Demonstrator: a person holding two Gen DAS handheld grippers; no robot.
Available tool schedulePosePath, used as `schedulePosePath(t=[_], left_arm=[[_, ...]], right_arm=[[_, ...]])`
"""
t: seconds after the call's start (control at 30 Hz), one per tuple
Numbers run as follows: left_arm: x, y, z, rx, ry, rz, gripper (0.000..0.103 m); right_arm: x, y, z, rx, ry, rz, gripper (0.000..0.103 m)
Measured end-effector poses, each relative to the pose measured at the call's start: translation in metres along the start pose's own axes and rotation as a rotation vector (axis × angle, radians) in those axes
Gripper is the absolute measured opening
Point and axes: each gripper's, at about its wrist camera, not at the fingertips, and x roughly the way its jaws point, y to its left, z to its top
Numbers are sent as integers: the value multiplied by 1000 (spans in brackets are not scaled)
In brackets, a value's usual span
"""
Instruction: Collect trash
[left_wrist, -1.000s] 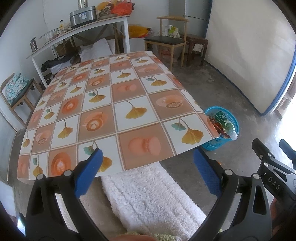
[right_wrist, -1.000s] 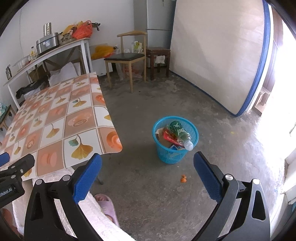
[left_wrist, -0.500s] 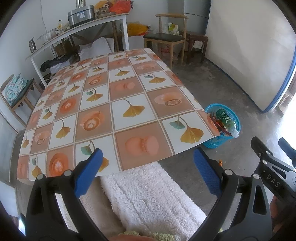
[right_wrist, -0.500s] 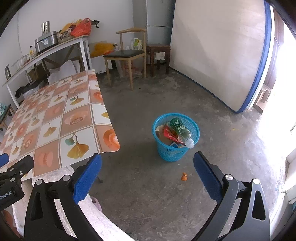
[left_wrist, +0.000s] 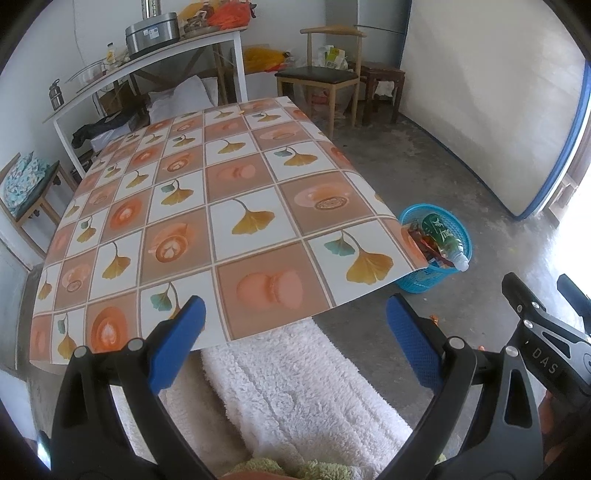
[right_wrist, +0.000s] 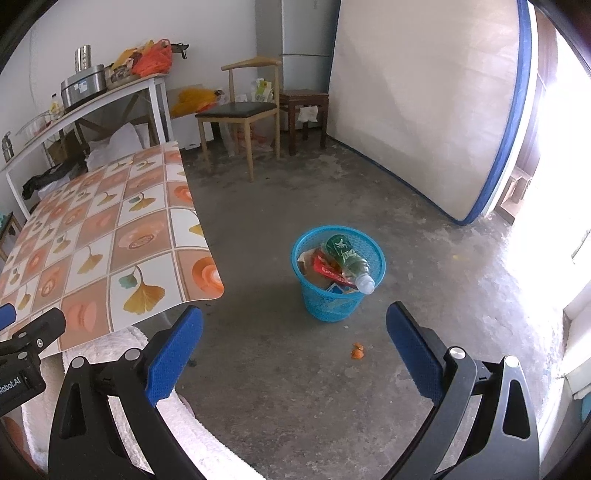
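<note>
Both the left gripper (left_wrist: 293, 332) and right gripper (right_wrist: 293, 330) are wide open, holding nothing. The round blue plastic basket (right_wrist: 334, 306), full of trash, sits mid-frame.

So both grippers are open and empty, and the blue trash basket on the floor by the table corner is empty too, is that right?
Not quite. Both grippers, left and right, are open and empty, but the blue trash basket on the floor by the table corner is not empty: the right wrist view shows a green-labelled plastic bottle, a red wrapper and other scraps inside it.
</note>
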Motion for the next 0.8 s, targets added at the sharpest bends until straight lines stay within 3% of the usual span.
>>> schedulePosePath(t=[0.8], left_arm=[[-1,0,0,-11,6,-4,94]], right_arm=[[-1,3,0,-16,-3,8,97]])
